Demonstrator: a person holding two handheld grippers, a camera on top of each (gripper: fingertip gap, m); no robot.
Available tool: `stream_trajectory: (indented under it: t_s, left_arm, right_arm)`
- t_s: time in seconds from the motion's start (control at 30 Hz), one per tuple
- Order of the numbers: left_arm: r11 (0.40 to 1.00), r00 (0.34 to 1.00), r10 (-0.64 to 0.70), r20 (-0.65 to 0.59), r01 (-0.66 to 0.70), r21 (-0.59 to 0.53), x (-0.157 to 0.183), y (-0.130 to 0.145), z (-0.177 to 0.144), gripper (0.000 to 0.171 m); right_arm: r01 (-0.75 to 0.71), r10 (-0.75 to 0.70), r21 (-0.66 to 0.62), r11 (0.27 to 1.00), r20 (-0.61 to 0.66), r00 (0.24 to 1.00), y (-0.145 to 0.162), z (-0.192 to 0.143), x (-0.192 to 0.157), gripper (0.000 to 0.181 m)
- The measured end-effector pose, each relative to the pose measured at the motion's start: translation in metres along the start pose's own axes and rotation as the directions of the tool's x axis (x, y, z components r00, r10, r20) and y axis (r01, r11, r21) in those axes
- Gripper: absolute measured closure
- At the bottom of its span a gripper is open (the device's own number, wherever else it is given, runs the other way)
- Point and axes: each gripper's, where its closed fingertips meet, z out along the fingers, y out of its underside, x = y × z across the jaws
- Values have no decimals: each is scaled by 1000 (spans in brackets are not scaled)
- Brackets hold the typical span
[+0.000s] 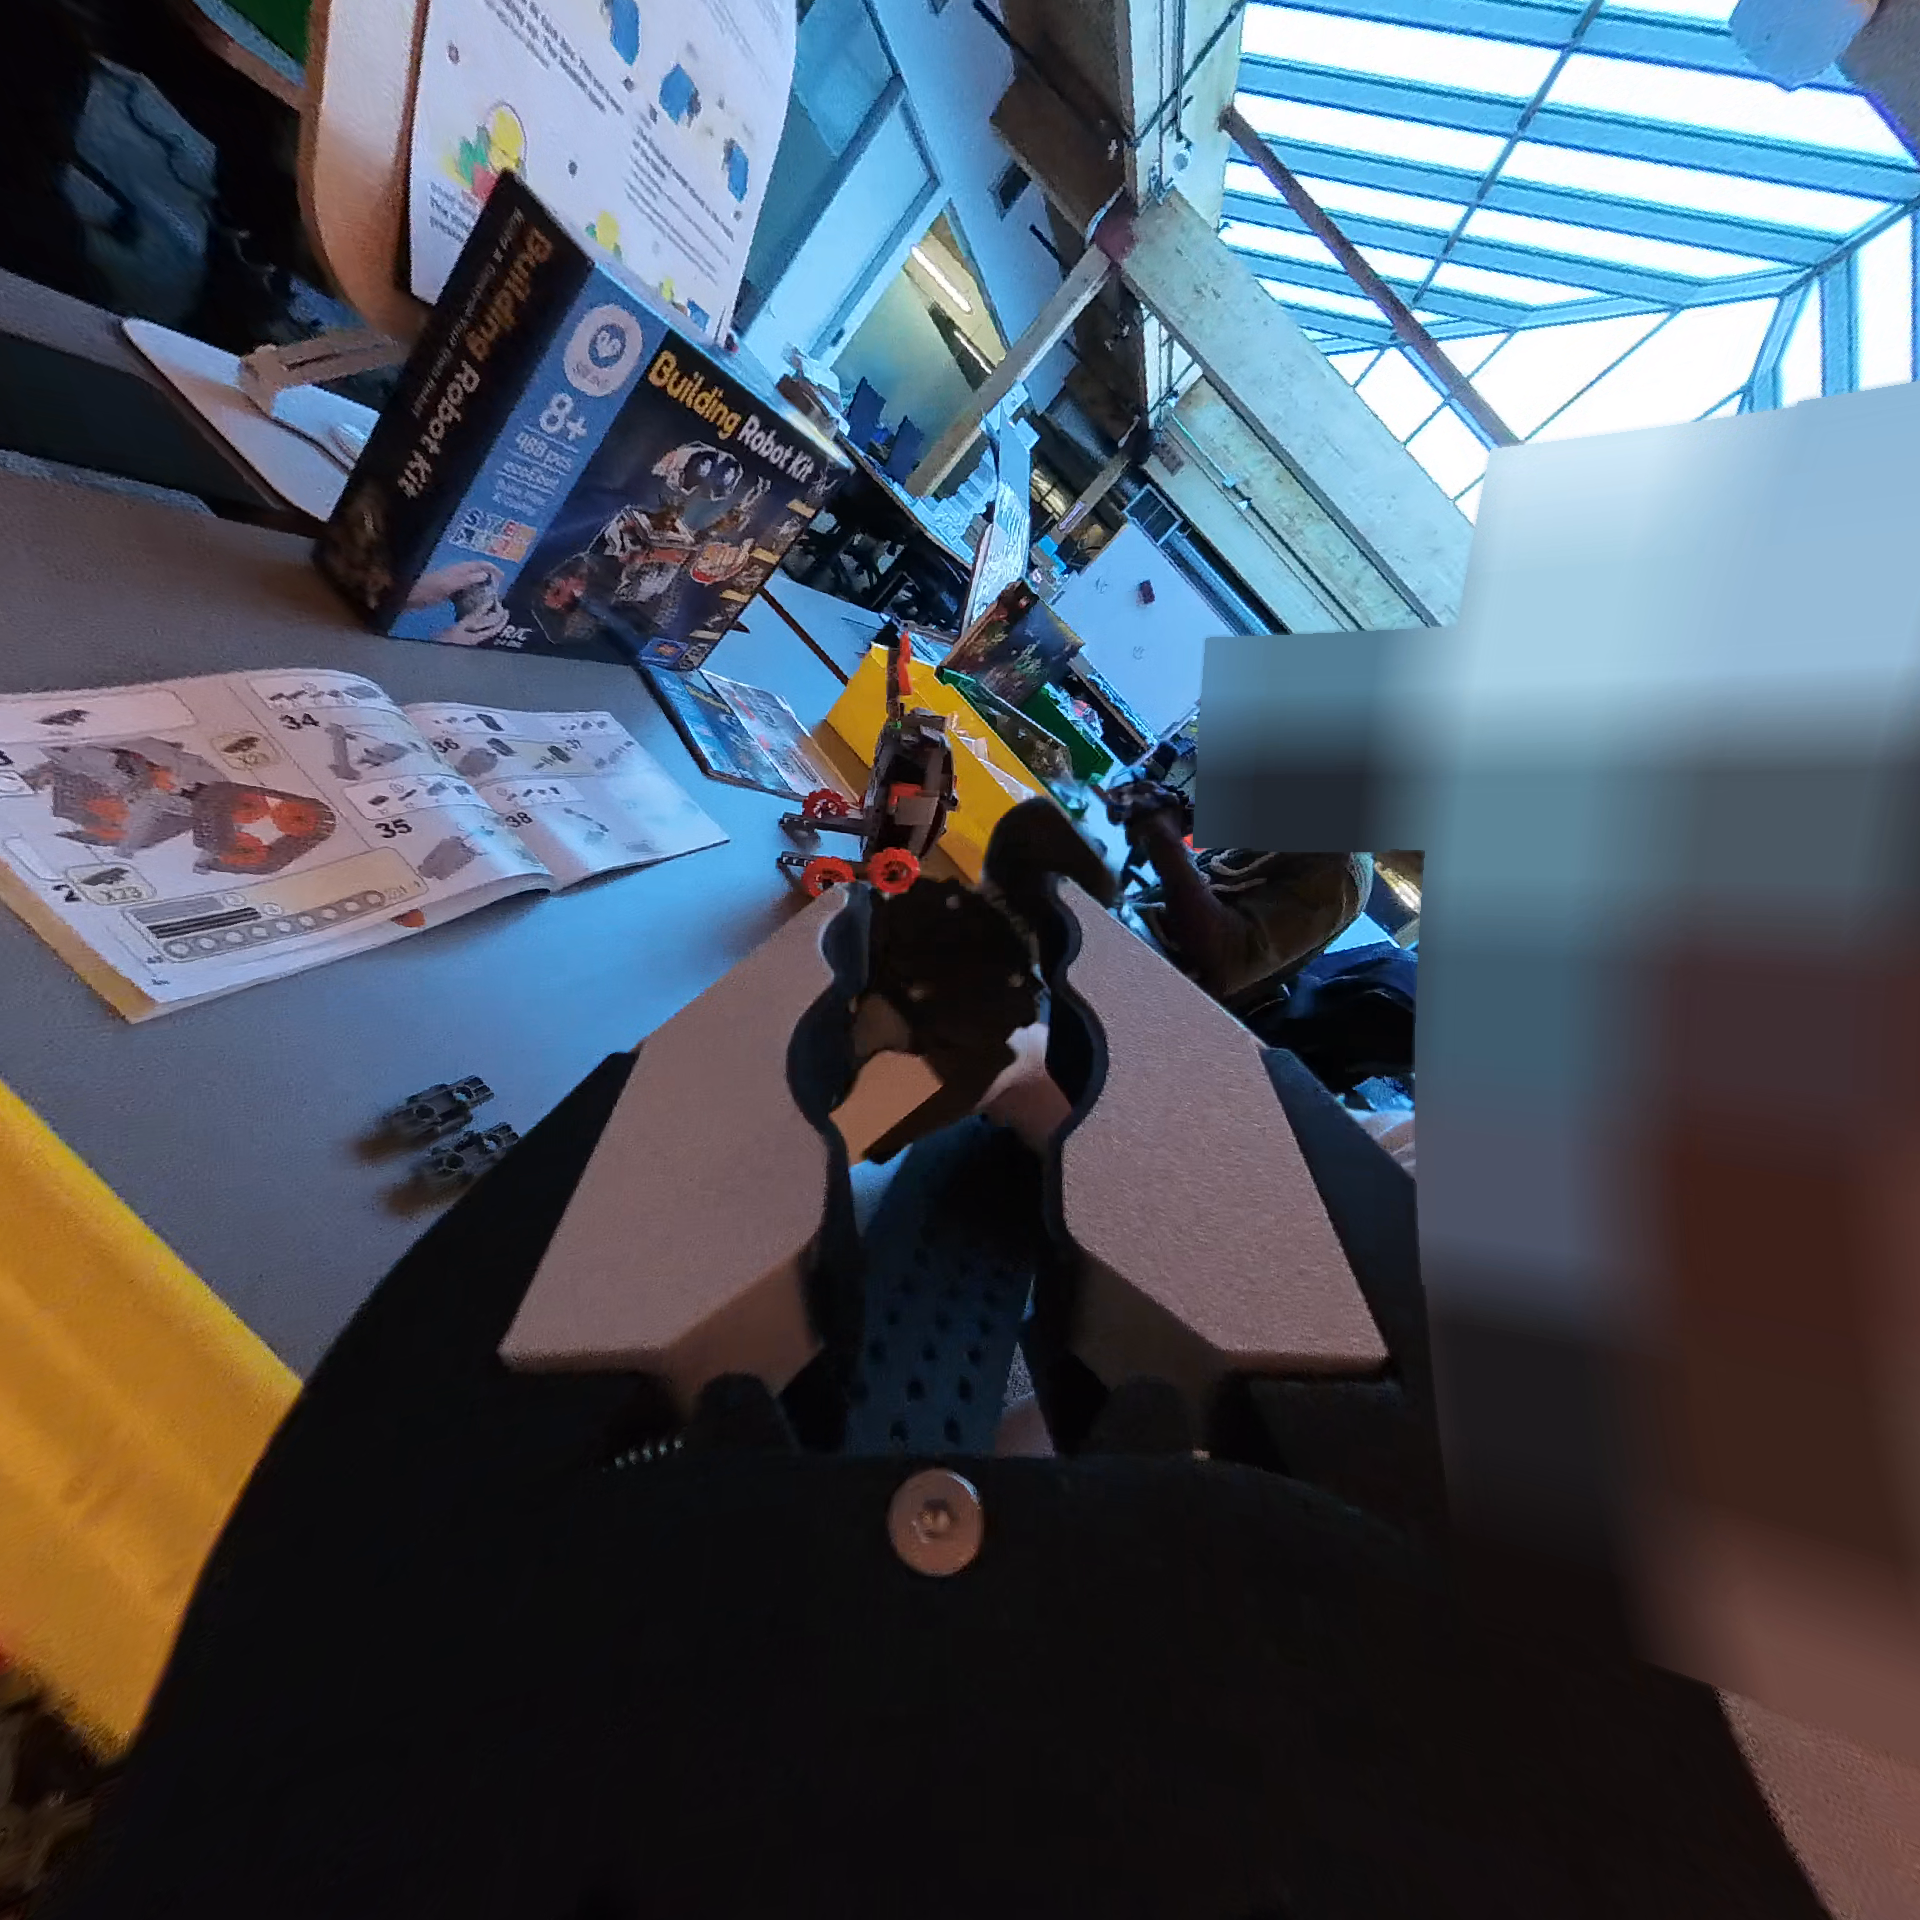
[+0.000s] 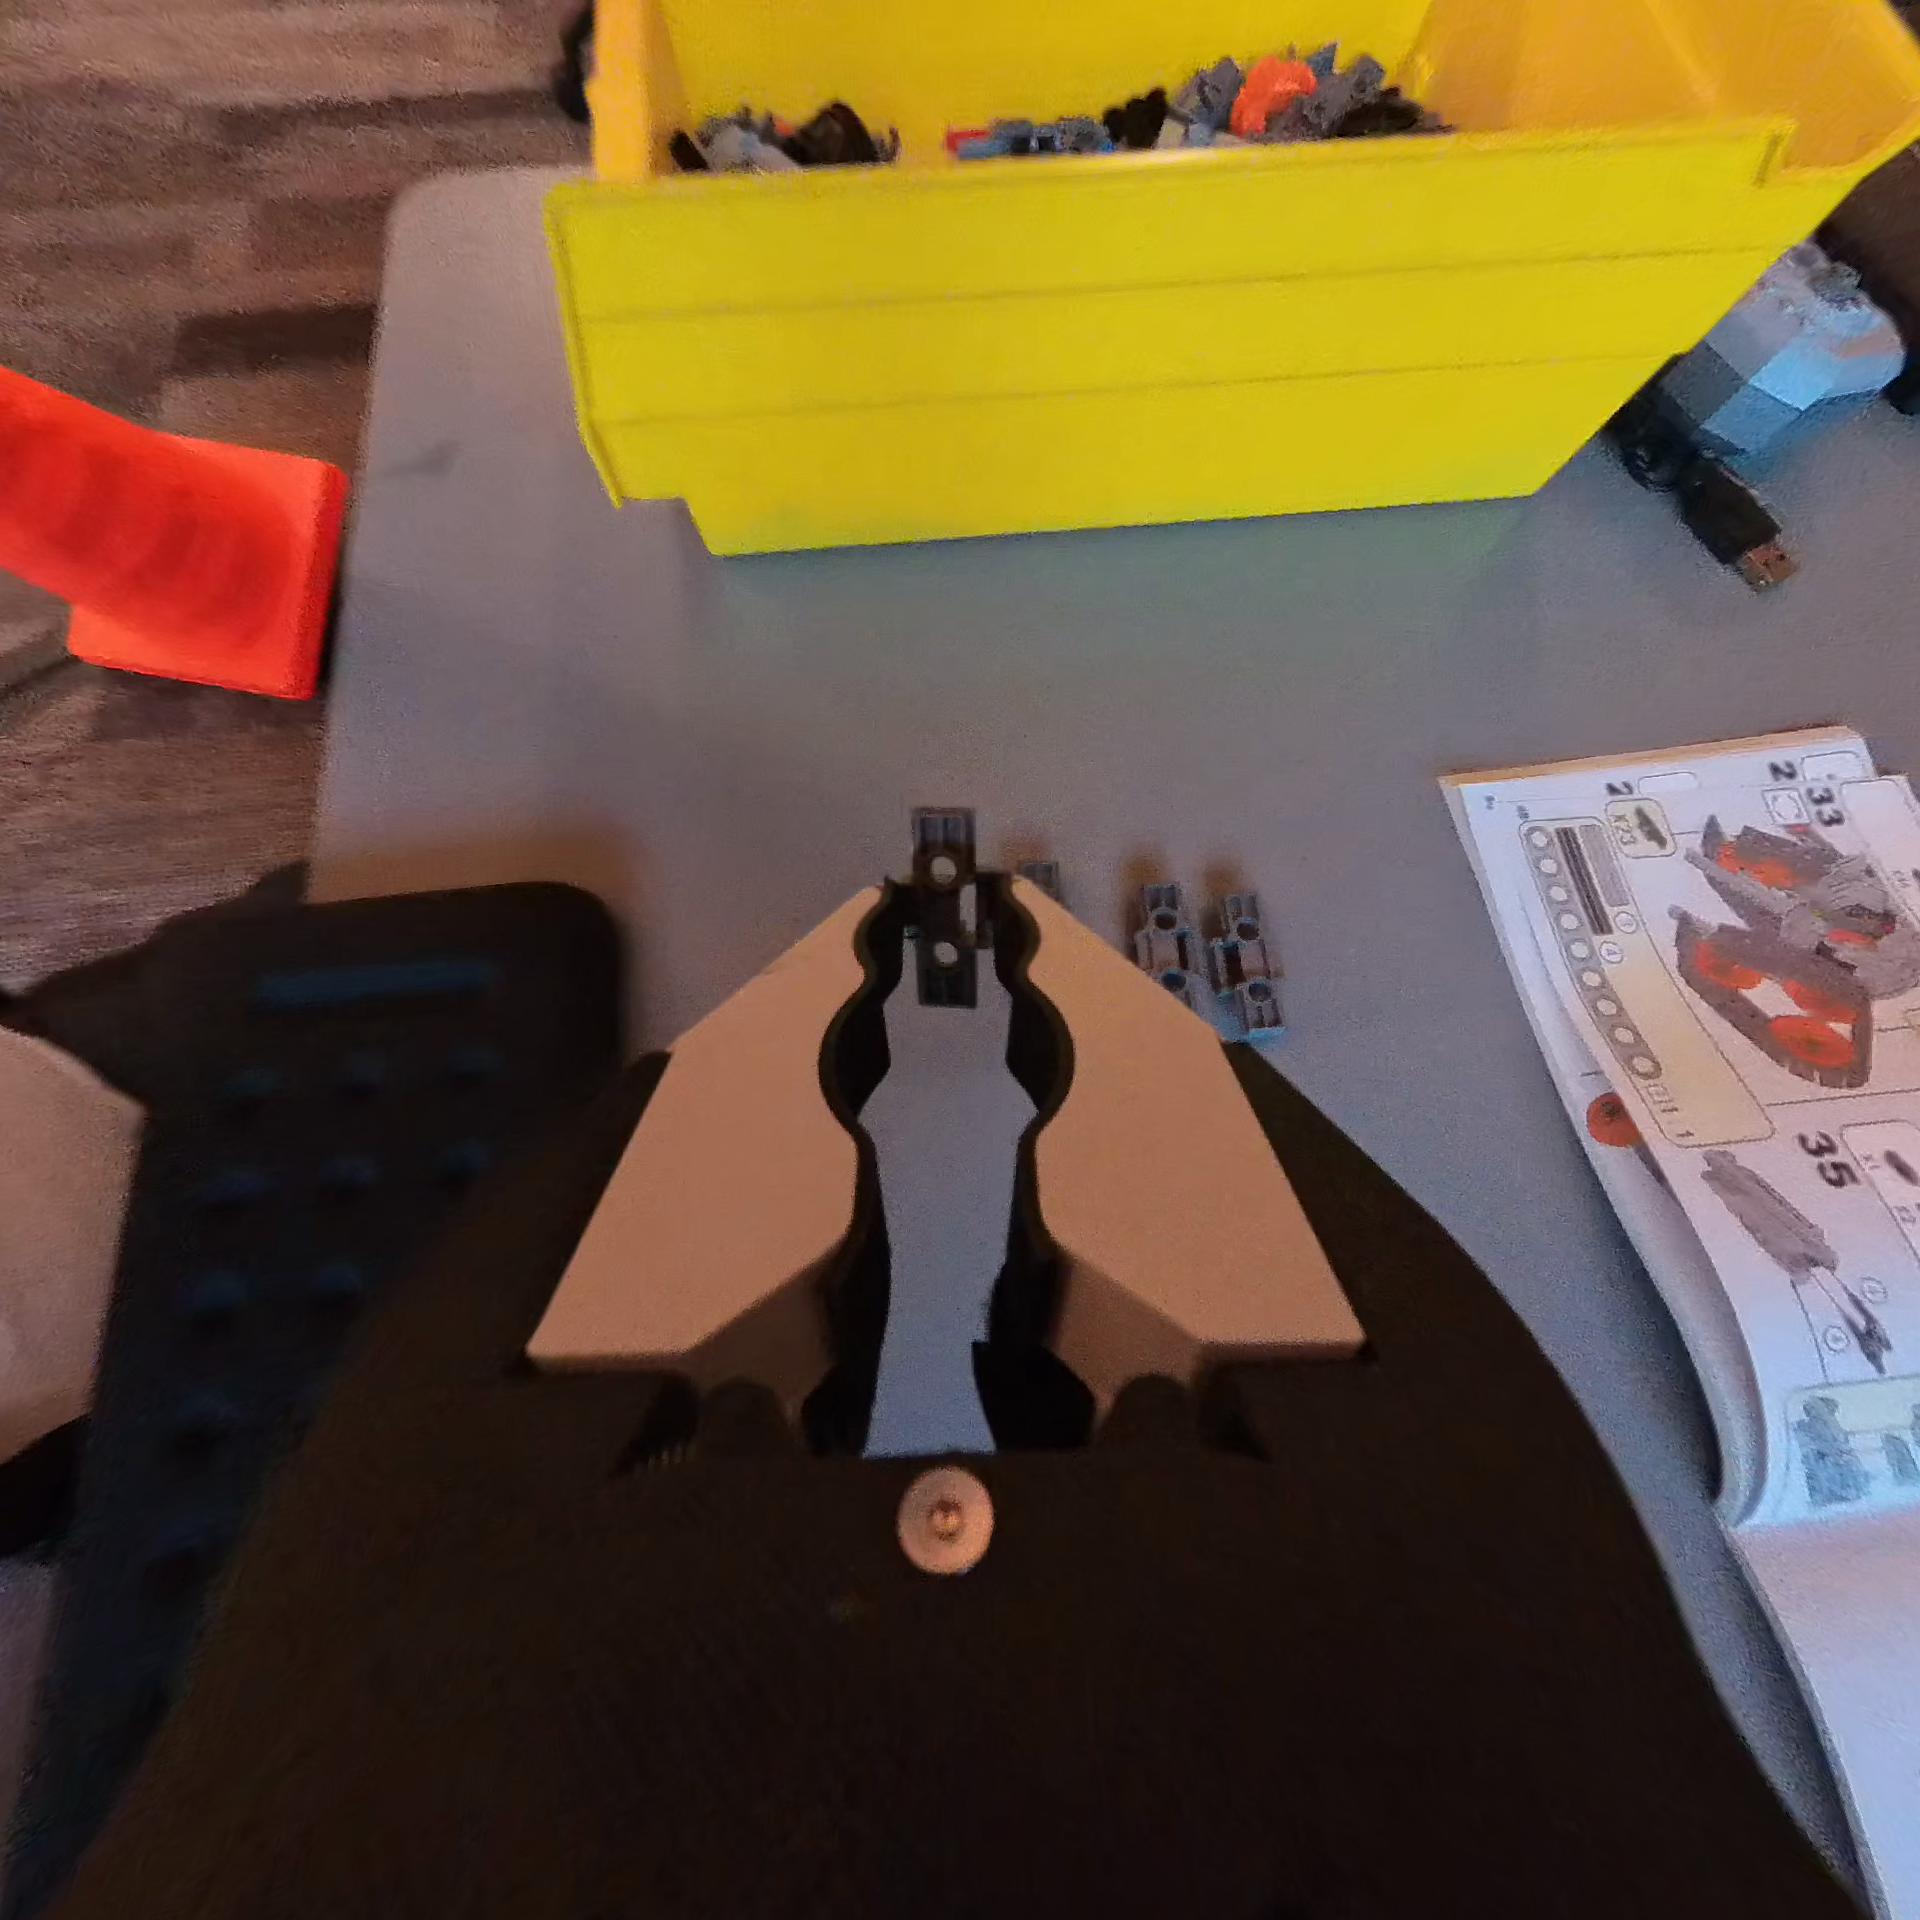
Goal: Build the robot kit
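My left gripper [image 1: 951, 914] is shut on a black toy-brick assembly [image 1: 951, 997] and holds it above the grey table [image 1: 520, 1039], tilted toward a partly built model with orange wheels [image 1: 894, 800]. My right gripper [image 2: 943, 888] is shut on a small dark grey connector piece [image 2: 943, 914] just above the table [image 2: 1039, 665]. Three more grey connector pieces [image 2: 1205, 956] lie just right of its tips; two of them show in the left wrist view [image 1: 447, 1127].
A yellow bin [image 2: 1039, 343] with several loose pieces stands beyond the right gripper. An open instruction booklet [image 2: 1714, 1039] [image 1: 312, 810] lies on the table. A kit box [image 1: 582, 468] stands behind it. A grey motor block with a cable [image 2: 1756, 395] and an orange object [image 2: 177, 540] lie at the sides.
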Motion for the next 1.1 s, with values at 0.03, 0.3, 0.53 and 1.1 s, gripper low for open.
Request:
stream_trajectory:
  t_s: [0.03,0.3,0.53,1.1]
  left_arm:
    - [1000,1000,5,-5,-5,6,3,-1,-4,142]
    - [993,997,69,37,-72,92,10,-28,-41,144]
    - [975,982,139,131,-159,156,10,-55,-78,145]
    - [756,565,439,699,188,-627,-175,50,-171,145]
  right_arm:
    - [12,-12,-13,1000,3,1000,3,7,-2,165]
    - [-7,17,-214,977,46,999,35,38,-8,164]
    - [18,-17,-132,991,14,1000,24,28,-6,154]
    - [-56,57,26,998,-27,998,31,18,-8,152]
